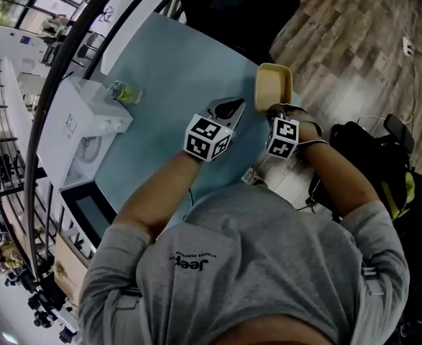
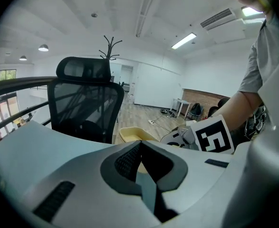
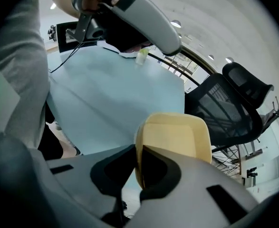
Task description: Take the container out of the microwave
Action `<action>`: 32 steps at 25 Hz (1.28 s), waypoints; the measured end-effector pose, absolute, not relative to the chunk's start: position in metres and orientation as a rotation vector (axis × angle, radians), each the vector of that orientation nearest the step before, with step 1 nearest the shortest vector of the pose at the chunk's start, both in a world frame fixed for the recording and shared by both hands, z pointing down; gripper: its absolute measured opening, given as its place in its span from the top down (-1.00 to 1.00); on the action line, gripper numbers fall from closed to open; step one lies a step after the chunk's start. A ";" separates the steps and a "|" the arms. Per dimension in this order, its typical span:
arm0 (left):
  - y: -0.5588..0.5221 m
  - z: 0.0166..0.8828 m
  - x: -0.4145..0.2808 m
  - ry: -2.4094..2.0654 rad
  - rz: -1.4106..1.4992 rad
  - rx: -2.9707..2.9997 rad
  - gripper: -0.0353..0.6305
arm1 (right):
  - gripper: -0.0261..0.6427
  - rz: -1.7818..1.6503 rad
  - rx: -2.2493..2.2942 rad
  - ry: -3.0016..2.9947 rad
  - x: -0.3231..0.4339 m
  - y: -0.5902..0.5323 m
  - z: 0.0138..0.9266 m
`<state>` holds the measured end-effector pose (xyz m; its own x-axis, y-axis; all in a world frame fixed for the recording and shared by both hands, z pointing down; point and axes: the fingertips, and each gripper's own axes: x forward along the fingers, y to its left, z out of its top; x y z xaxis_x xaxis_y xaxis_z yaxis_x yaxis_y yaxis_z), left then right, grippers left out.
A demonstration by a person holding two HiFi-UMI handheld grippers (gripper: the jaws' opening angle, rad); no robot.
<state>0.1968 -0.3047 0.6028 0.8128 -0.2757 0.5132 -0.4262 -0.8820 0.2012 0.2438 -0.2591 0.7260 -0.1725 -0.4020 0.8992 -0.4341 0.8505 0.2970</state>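
A pale yellow container (image 1: 273, 86) hangs tipped on its edge over the table's far right corner. My right gripper (image 1: 271, 111) is shut on its rim. In the right gripper view the container (image 3: 177, 137) fills the middle, its wall pinched between the jaws of the right gripper (image 3: 139, 152). My left gripper (image 1: 226, 109) hovers just left of it over the light blue table (image 1: 175, 70), shut with nothing in it. In the left gripper view the tips of the left gripper (image 2: 140, 143) meet, and the container (image 2: 132, 134) shows behind them. The white microwave (image 1: 81, 131) stands at the table's left, its dark-windowed door (image 1: 88, 210) swung open.
A small green-and-clear bottle (image 1: 121, 90) stands beside the microwave. A black mesh office chair (image 2: 84, 103) is beyond the table's far edge. On the wood floor to the right lies a black bag (image 1: 383, 167). White papers (image 1: 286, 178) lie near the person's right arm.
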 end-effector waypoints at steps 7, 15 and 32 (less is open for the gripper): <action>-0.292 0.628 0.199 -0.514 0.760 2.645 0.84 | 0.77 -0.108 0.556 -1.678 0.245 -0.252 0.765; -0.278 0.616 0.175 -0.565 0.743 2.622 0.84 | 0.37 -0.035 0.542 -1.780 0.225 -0.238 0.743; -0.255 0.514 0.045 -1.024 0.486 2.580 0.84 | 0.53 0.056 0.644 -2.374 0.119 -0.255 0.568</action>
